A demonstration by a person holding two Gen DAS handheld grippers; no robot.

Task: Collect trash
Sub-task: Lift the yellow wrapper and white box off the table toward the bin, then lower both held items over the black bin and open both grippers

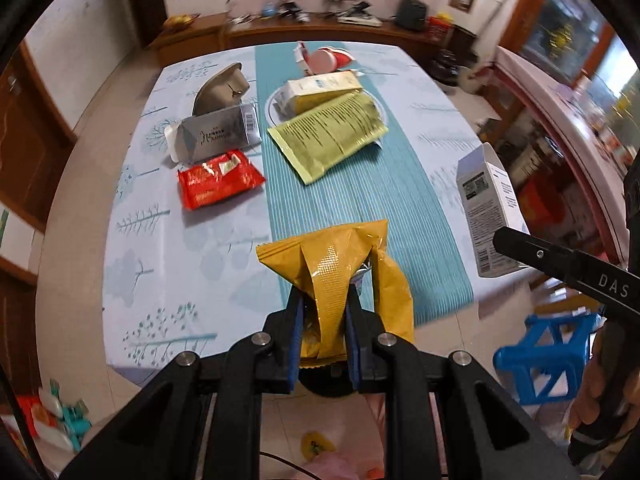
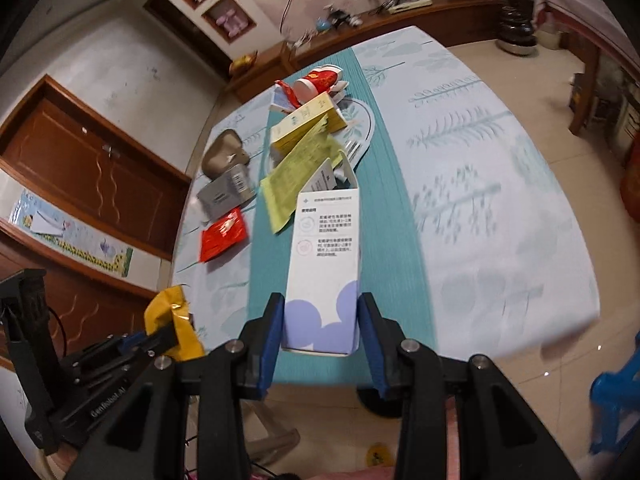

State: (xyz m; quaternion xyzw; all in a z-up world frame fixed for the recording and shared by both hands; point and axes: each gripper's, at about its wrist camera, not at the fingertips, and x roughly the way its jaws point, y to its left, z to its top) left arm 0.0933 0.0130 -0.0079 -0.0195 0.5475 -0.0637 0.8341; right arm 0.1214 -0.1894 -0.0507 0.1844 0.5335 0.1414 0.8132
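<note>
Ahead of both your grippers lay the counter (image 1: 168, 264) with more trash: beyond your left gripper (image 1: 322, 304), which clamped a crumpled yellow wrapper (image 1: 340, 268), a red packet (image 1: 218, 184). Your right gripper (image 2: 320, 320) pinched a white carton (image 2: 326, 252) upright between its pads.

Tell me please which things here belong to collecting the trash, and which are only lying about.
Trash:
- yellow wrapper, in the left gripper
- white carton, in the right gripper
- red packet
- silver box
- green pouch

Lying about:
- blue stool
- plate
</note>
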